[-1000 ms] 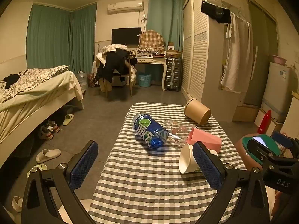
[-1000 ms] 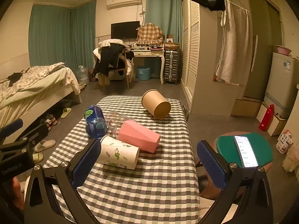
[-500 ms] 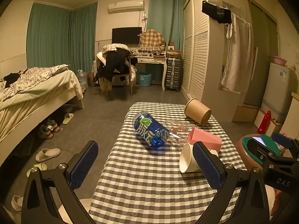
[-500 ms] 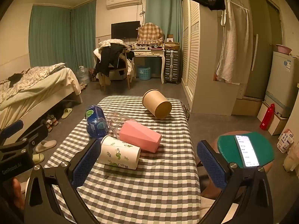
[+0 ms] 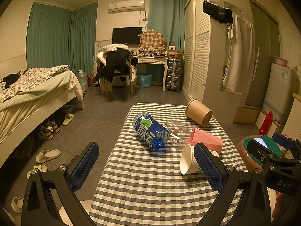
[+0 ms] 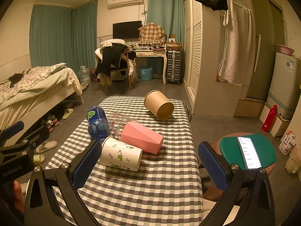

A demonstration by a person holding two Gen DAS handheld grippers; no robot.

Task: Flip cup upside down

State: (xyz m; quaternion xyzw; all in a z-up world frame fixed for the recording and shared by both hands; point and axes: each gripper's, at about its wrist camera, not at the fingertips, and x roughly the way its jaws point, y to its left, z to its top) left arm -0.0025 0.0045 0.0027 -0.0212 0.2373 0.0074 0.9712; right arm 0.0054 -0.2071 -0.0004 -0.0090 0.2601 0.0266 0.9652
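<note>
Checked grey-and-white cloth covers the worktop (image 6: 150, 188), and every vessel on it lies on its side, so by the look of things the task has not begun: nothing is gripped and nothing stands mouth-down. The white paper cup (image 6: 120, 157) with the green leaf print lies nearest the front edge, a little toward the left side in the right wrist view, its mouth pointing left; it touches the pink cup (image 6: 142, 138) just behind it. Further back lie a clear glass (image 6: 118, 121) and a blue bottle (image 6: 96, 122) near the left edge, and a brown paper cup (image 6: 160, 105) sits close to the far edge. Which cup is meant I cannot tell; the white one seems the likeliest, being closest. The right claw (image 6: 150, 163) hovers low over the front edge, level and spread wide, its left pad just beside the white cup's mouth. The left claw (image 5: 146, 166) is likewise wide apart and empty, held off the front-left corner and aimed across the worktop.
</note>
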